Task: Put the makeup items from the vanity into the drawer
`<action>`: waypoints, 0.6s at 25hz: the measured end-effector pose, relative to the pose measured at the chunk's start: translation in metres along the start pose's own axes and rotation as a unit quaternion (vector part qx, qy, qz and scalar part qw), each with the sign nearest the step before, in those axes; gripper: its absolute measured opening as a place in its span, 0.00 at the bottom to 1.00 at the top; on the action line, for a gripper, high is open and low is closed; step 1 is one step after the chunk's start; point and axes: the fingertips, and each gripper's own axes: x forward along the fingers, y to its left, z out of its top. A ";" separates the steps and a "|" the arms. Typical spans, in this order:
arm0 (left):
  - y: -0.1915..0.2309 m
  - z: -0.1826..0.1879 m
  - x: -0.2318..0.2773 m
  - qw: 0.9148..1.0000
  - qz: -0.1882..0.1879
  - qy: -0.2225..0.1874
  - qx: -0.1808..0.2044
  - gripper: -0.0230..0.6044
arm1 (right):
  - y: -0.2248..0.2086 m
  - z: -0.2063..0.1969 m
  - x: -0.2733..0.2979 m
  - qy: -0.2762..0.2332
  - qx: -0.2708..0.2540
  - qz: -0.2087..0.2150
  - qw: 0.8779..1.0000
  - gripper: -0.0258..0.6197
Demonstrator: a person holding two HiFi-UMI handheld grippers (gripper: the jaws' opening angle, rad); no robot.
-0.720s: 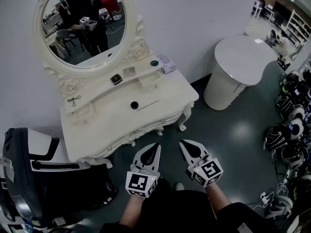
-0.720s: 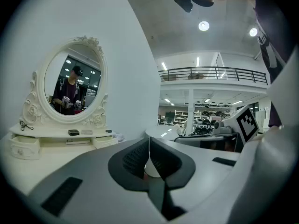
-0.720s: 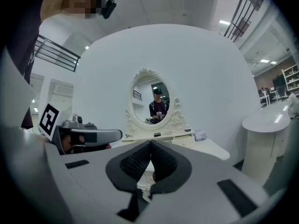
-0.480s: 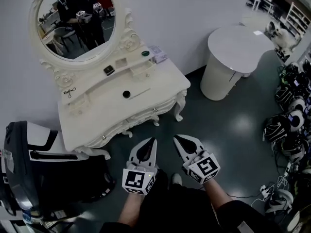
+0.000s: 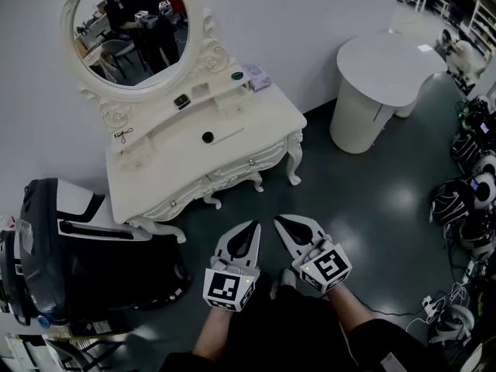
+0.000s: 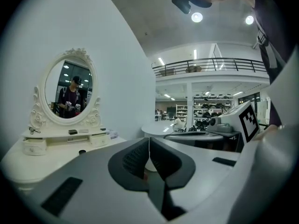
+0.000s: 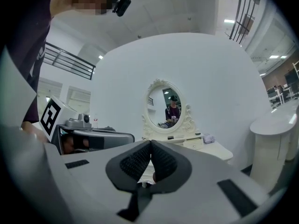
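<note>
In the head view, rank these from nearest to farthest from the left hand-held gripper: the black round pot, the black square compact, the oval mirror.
From the left hand-held gripper:
1. The black round pot, mid vanity top, ahead and slightly left.
2. The black square compact, further back and left.
3. The oval mirror, upright at the very back.

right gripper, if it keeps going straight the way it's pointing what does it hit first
Probably the front of the vanity. The shut right gripper points level at it across open floor, and nothing else shows in between. Depth is hard to judge.
</note>
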 end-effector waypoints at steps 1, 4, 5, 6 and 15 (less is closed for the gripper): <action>0.000 0.001 -0.001 1.000 0.002 0.000 -0.001 0.06 | 0.000 0.000 -0.001 0.000 0.000 0.002 1.000 0.08; 0.004 0.004 -0.005 1.000 0.011 -0.003 -0.006 0.06 | 0.000 0.003 0.001 -0.003 0.006 0.006 1.000 0.08; 0.004 0.005 -0.006 1.000 0.013 -0.003 -0.006 0.06 | 0.000 0.004 0.001 -0.004 0.006 0.008 1.000 0.08; 0.005 0.005 -0.006 1.000 0.016 -0.003 -0.005 0.06 | 0.000 0.005 0.001 -0.004 0.005 0.011 1.000 0.08; 0.007 0.004 -0.006 0.999 0.034 -0.001 -0.001 0.06 | -0.005 0.006 -0.001 -0.001 0.004 0.021 1.000 0.08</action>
